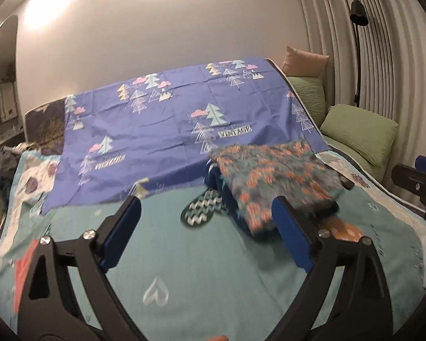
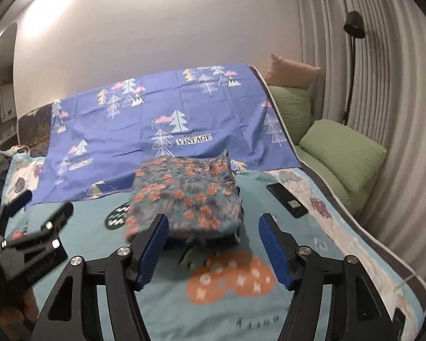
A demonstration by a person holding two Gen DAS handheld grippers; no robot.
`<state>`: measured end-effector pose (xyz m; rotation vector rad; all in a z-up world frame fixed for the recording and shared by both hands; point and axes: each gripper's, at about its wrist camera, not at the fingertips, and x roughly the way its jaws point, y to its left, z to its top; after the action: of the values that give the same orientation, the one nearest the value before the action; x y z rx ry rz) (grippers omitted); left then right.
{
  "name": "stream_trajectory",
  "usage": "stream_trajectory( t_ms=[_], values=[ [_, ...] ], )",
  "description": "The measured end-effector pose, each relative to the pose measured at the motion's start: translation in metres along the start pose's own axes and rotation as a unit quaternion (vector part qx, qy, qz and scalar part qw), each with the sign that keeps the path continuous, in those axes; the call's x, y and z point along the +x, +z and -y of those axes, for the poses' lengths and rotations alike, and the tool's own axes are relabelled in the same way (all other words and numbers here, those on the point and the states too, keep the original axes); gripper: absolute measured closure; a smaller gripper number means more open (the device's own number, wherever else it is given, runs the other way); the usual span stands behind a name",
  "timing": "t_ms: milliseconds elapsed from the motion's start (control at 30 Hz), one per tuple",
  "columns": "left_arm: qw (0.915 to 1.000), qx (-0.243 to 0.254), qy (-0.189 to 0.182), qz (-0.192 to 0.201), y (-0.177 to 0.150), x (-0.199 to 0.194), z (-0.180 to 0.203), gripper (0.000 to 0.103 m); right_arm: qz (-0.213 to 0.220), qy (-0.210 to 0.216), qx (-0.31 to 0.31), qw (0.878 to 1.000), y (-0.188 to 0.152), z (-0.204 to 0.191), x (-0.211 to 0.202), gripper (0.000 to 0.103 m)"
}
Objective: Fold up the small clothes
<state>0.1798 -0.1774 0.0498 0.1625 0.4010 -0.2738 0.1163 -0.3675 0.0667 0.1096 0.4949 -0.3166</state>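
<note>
Both claws gape; folded floral garment (image 2: pixel 184 196) atop teal bedspread (image 2: pixel 162 312).

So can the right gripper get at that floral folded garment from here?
Probably yes: the right gripper has open jaws, and the teal-and-orange floral folded garment lies just ahead, nothing between.

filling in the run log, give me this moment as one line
left gripper: open, empty | right gripper: open, empty | floral garment: folded, on teal bedspread | phone: right of garment
</note>
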Motion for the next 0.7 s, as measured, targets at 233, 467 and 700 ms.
stream_trajectory(
  t_ms=[233,467,700],
  values=[
    [0.9996,-0.004,0.024,0.012,-0.026,-0.074,-0.004,0.001,0.005,0.003,-0.017,1.0,-0.03,-0.015,-0.067,0.028],
    [0.9998,-0.002,0.017,0.009,-0.047,-0.13,-0.011,0.001,0.011,0.01,-0.013,1.0,-0.058,-0.024,-0.118,0.025],
    [0.9995,-0.015,0.027,0.0,-0.066,-0.158,-0.023,0.001,0.015,0.012,-0.015,1.0,-0.082,-0.037,-0.149,0.023]
  ],
)
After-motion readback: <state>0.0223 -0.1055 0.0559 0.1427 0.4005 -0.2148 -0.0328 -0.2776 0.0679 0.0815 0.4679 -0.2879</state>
